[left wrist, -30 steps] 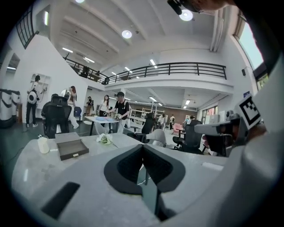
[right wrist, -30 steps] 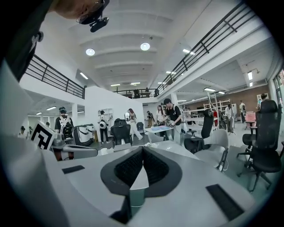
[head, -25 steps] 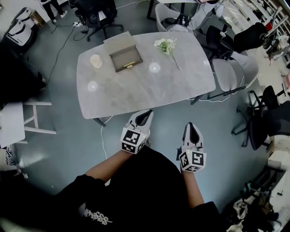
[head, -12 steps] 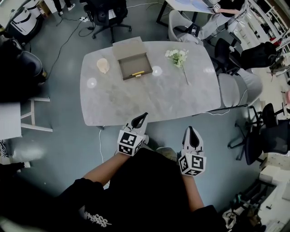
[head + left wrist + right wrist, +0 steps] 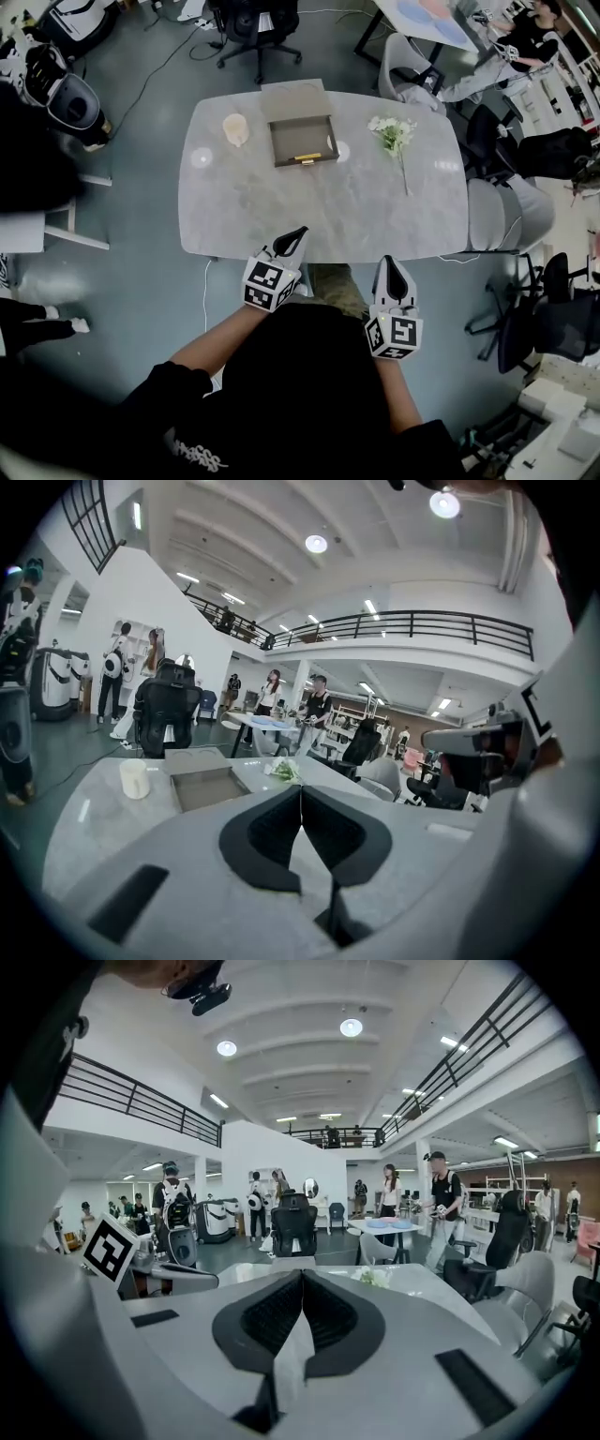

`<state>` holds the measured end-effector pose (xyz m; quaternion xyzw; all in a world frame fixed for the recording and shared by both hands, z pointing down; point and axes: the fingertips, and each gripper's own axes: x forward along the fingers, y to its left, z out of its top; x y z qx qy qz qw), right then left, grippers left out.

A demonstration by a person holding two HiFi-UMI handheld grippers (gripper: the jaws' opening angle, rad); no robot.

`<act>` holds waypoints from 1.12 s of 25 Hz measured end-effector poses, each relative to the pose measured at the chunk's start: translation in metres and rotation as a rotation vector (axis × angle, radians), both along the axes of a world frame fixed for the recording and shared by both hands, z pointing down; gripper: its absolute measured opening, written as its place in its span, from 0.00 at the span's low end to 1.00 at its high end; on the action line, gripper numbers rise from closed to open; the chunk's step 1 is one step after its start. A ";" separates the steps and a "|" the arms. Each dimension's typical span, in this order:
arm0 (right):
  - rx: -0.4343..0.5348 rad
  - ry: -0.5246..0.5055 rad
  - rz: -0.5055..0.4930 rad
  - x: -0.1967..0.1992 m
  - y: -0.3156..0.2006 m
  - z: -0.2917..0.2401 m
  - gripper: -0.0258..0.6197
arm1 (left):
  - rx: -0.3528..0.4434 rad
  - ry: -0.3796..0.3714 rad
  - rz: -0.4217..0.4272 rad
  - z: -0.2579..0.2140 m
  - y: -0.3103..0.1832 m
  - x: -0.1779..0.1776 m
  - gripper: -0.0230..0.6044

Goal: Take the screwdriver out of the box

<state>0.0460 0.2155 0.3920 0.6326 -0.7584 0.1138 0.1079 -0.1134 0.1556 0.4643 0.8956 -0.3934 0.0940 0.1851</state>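
**Both tools shut at the near edge, screwdriver lying in the box**

Head view: a pale grey, stone-patterned worktop (image 5: 281, 216) with rounded corners stands on a blue-grey floor. On its far half sits a shallow grey-brown box (image 5: 302, 141), open, with its flat lid (image 5: 294, 100) lying just behind it. Against the box's near wall lies a small yellow bar. This is probably the handle of the screwdriver (image 5: 305, 158), though it is too small here to be sure of more. A cream cylindrical cup (image 5: 235, 128) stands left of the box, and a sprig of white flowers on a green stem (image 5: 394, 131) lies to its right. The white-and-black left tool (image 5: 298, 232) points across the worktop's near edge. The matching right tool (image 5: 393, 261) has its tip at that edge. Both are well apart from the box.

Left gripper view: the black pads meet along one line, shut with nothing between them. Beyond the tip are the cup, the open box and the flowers, and the right tool shows at the right side.

Right gripper view: these jaws are pressed together too, and empty. The box's lid and the flowers show past the tip, with a black office chair (image 5: 294, 1227) behind the worktop. The left tool's marker cube is at the left.
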 end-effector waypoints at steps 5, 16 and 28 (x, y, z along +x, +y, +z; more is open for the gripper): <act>-0.003 -0.036 -0.064 -0.006 -0.044 0.010 0.06 | -0.010 -0.048 -0.044 0.013 -0.040 -0.003 0.06; -0.110 -0.181 -0.129 0.018 -0.174 0.052 0.06 | -0.117 -0.281 0.005 0.071 -0.186 0.015 0.06; -0.210 -0.219 -0.178 0.021 -0.239 0.095 0.06 | -0.255 -0.484 0.143 0.173 -0.291 0.010 0.07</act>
